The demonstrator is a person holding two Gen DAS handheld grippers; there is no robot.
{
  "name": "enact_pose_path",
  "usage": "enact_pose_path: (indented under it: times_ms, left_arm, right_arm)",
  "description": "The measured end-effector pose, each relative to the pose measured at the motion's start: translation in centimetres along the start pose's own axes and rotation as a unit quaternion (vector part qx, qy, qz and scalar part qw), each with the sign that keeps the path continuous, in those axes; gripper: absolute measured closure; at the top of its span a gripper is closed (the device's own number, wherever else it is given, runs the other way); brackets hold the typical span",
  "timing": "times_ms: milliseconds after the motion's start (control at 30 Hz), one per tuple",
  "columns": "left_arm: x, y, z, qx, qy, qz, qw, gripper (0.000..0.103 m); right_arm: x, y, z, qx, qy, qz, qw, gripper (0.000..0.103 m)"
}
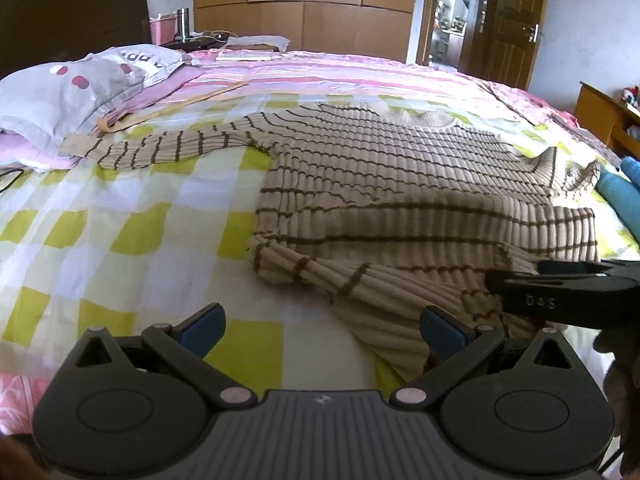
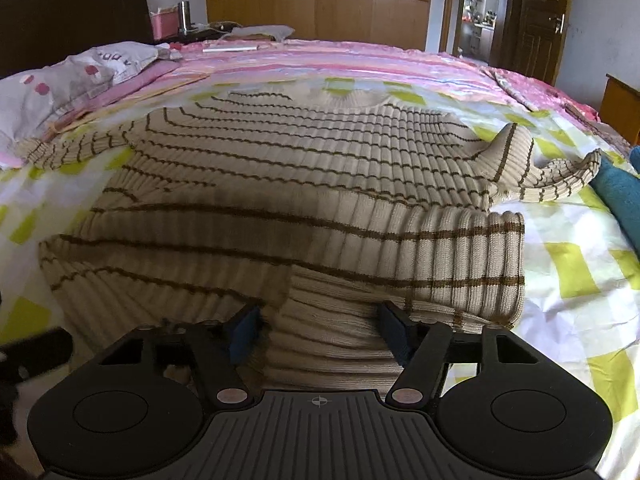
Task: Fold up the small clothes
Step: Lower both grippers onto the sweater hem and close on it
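striped sweater (image 2: 280,168) on checked sheet (image 2: 568,264), bunched hem between right gripper (image 2: 320,330) jaws.

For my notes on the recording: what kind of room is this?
Most likely a bedroom in a home: a wide bed with a pillow, a wooden wardrobe, and a door.

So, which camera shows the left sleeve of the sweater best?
The left wrist view: the whole sleeve lies stretched toward the pillow. The right wrist view shows it only squeezed at the picture's left edge.
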State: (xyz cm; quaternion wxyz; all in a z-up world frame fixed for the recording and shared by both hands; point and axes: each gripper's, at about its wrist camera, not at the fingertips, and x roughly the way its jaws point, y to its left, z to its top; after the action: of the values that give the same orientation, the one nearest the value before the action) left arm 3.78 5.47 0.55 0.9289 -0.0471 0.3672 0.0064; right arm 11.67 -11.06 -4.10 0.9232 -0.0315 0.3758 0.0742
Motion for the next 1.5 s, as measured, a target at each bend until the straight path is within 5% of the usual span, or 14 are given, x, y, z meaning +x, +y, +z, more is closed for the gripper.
enact_pose_path:
  times_ms: [33, 167, 267, 667, 1100, 1233, 1333, 1500]
  left_arm:
    - [0.1, 0.1, 0.0, -0.003, 0.001, -0.001, 1.0000, 0.000]
    - [0.2, 0.4, 0.0, -0.010, 0.001, -0.005, 0.9999, 0.000]
    - [-0.1, 0.2, 0.0, -0.005, -0.007, -0.004, 1.0000, 0.000]
    - [-1.6, -1.7, -0.4, 0.015, -0.014, -0.030, 0.9993, 0.000]
    - [-1.3, -5.9, 0.7, 0.066, -0.013, -0.003, 0.9978, 0.000]
    - [0.9, -7.1, 1.2, 0.097, 0.013, 0.037, 0.9945, 0.001]
    - [2.4, -6.5, 1.1, 0.100, 0.043, 0.063, 0.9920, 0.016]
    - [2.3, -4.5, 0.5, 0.101, 0.091, 0.065, 0.9887, 0.022]
  right_arm:
    - [-0.1, -0.2, 0.0, 0.002, 0.000, 0.000, 1.000, 0.046]
    - [-0.8, -2.3, 0.3, 0.040, 0.004, 0.011, 0.999, 0.088]
    - [-2.3, -4.2, -0.1, 0.081, 0.003, 0.030, 0.996, 0.098]
    - [-8.9, -9.8, -5.5, 0.158, 0.006, 0.028, 0.987, 0.099]
    - [-10.1, -10.5, -9.8, 0.155, 0.022, 0.052, 0.986, 0.099]
    - [-10.4, -10.8, -10.0, 0.165, 0.012, 0.058, 0.985, 0.099]
    - [-10.5, -10.9, -10.2, 0.166, 0.008, 0.062, 0.984, 0.098]
    - [-10.6, -11.1, -10.2, 0.169, 0.008, 0.071, 0.983, 0.093]
